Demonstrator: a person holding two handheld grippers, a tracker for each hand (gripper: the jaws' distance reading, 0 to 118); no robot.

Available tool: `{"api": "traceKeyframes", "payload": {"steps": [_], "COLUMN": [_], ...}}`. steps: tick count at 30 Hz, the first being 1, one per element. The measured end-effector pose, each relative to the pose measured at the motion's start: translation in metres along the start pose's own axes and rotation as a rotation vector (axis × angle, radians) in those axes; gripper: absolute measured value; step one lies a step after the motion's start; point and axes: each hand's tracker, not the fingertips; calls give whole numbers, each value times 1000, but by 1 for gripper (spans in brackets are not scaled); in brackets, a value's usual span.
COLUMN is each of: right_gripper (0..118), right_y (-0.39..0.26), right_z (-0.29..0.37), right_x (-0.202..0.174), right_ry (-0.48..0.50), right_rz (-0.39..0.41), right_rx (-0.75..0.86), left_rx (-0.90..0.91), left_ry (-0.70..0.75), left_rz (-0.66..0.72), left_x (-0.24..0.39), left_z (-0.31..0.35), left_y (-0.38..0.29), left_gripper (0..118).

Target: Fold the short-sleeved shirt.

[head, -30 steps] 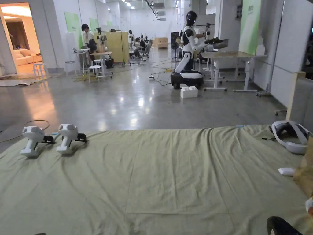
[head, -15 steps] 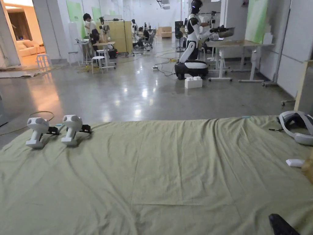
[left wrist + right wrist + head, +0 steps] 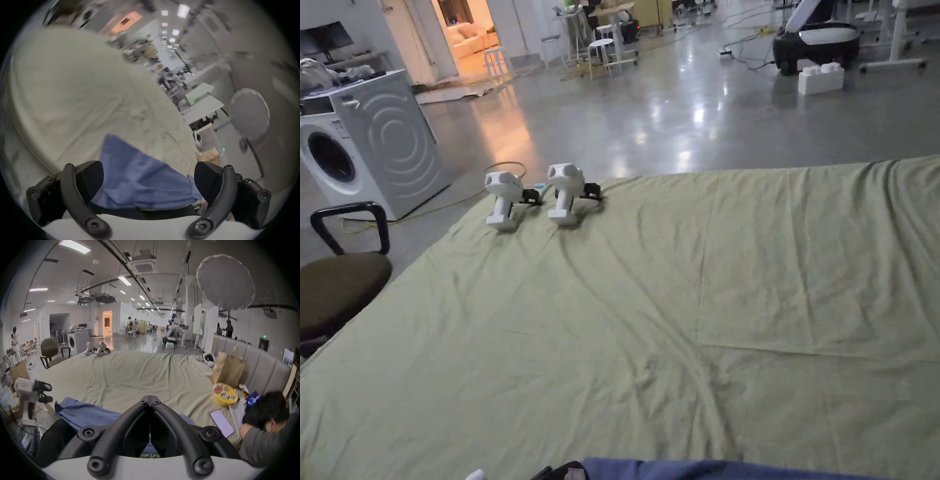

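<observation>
A blue short-sleeved shirt (image 3: 737, 469) lies bunched at the near edge of a bed covered with a green sheet (image 3: 675, 300). In the left gripper view the shirt (image 3: 138, 175) spreads between and beyond the wide-apart jaws of my left gripper (image 3: 146, 168), which is open. The right gripper view also shows the left gripper (image 3: 43, 392), held at the left off the bed's edge. My right gripper (image 3: 150, 400) has its jaws closed tip to tip over the shirt (image 3: 90, 412). Whether it pinches cloth is hidden.
Two spare white grippers (image 3: 534, 197) stand at the bed's far left corner. A washing machine (image 3: 381, 144) and a dark chair (image 3: 337, 287) are to the left. At the right, a person (image 3: 267, 418) rests by a phone (image 3: 222, 423), a yellow bowl (image 3: 225, 394) and a paper bag (image 3: 227, 369).
The head camera has tipped down and turned left, bringing the washing machine and chair into view. The blue shirt now shows at the bottom edge. The spare grippers have not moved.
</observation>
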Motion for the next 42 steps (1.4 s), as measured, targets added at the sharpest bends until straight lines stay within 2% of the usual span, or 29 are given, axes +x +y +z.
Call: {"api": "traceKeyframes", "payload": {"steps": [2, 5, 6, 7, 8, 9, 10, 11, 13, 15, 18, 19, 21, 24, 29, 32, 34, 39, 40, 42], "right_gripper": [2, 2, 2, 2, 2, 2, 2, 2, 2, 2, 2, 2, 2, 2, 2, 2, 2, 2, 2, 2], "right_y": [-3, -7, -7, -8, -8, -9, -9, -9, -8, -9, -9, -10, -9, -13, -18, -19, -22, -36, -41, -49], "right_z": [0, 0, -1, -1, -1, 0, 0, 2, 7, 10, 12, 13, 15, 16, 23, 32, 38, 57, 59, 60], "right_x": [0, 2, 1, 1, 1, 1, 0, 0, 0, 3, 10, 12, 16, 21, 27, 31, 33, 48, 53, 59], "right_ry": [-8, -7, -12, -12, -15, -19, -21, -24, -35, -42, -45, -47, -41, -26, -21, -21, -39, -85, -93, -117], "right_rz": [-16, -44, -51, -53, -55, -55, -54, -51, -44, -47, -76, -89, -128, -179, -241, -250, -243, -273, -284, -292], "right_rx": [-18, -55, -67, -73, -79, -82, -88, -93, -92, -95, -102, -101, -91, -90, -82, -75, -78, -87, -89, -101], "left_rx": [-61, -60, -46, -71, -88, -111, -148, -166, -130, -52, 29, 59, 121, 106, 21, -128, -221, -442, -398, -445], "left_ry": [-7, -200, -209, -181, -160, -143, -85, -14, -90, -16, -101, -97, -8, -23, -102, -138, -47, 15, 60, 99], "left_rz": [83, 148, 160, 173, 177, 186, 183, 165, 166, 167, 251, 238, 62, -13, -109, -157, -279, -473, -436, -482], "left_x": [-21, 0, 6, 9, -4, -1, 1, 3, 8, 9, 16, 28, 41, 65, 128, 155, 171, 187, 187, 185], "left_z": [-18, -28, -35, -42, -43, -51, -59, -64, -62, -49, -28, -20, -4, 1, -35, -83, -117, -177, -182, -184], "left_y": [-2, -19, -18, -20, -7, -9, -12, -13, -10, 10, 39, 48, 74, 83, 21, -26, -62, -133, -140, -147], "left_gripper": [117, 116, 114, 102, 77, 20, 10, 10, 9, 9, 9, 9, 9, 9, 9, 9, 9, 9, 9, 14]}}
